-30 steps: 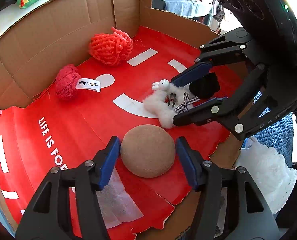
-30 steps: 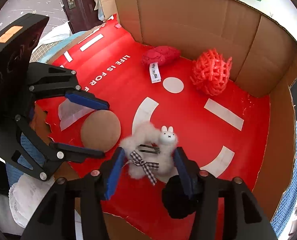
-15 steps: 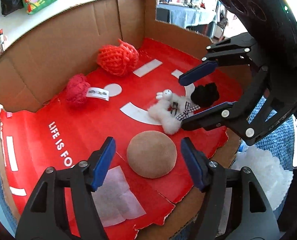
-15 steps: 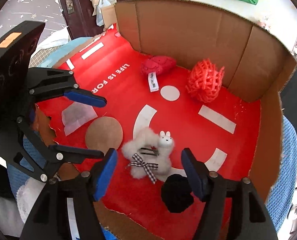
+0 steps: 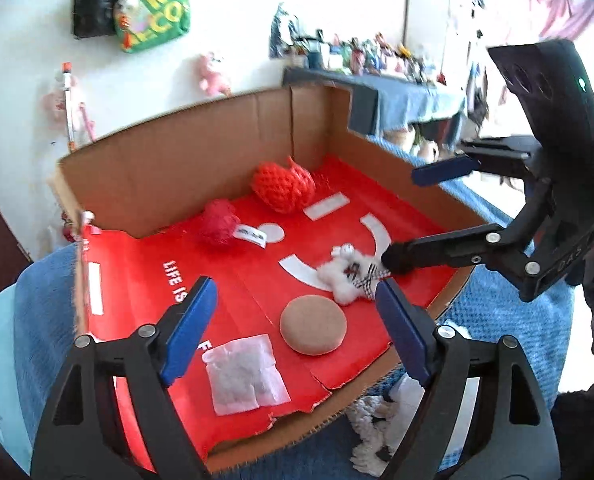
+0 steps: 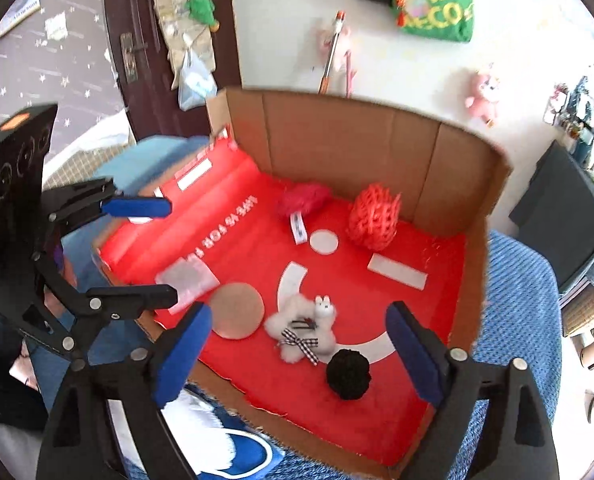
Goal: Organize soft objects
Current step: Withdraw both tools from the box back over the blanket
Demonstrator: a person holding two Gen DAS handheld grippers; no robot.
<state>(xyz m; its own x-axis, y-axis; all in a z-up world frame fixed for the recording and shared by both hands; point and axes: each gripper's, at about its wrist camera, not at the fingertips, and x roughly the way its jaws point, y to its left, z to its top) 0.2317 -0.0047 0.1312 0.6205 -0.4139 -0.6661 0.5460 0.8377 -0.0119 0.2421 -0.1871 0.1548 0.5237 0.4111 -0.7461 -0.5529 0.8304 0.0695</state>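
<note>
A cardboard box with a red floor holds the soft things. A brown round pad lies near its front edge, below and apart from my left gripper, whose jaws are opening with nothing between them. A white fluffy toy with a checked bow and a black pom-pom lie below my right gripper, whose jaws are also opening and hold nothing. At the back sit an orange net ball and a red fuzzy toy with a white label. Each gripper shows in the other's view: right gripper, left gripper.
A white sachet lies on the red floor by the torn front edge. The box has tall walls at the back and on the right and rests on a blue knit cloth. A white lacy cloth sits just outside the front edge.
Both grippers have lifted up and back from the box floor and their jaws have spread wider. The brown pad and the white toy stay where they lay.
</note>
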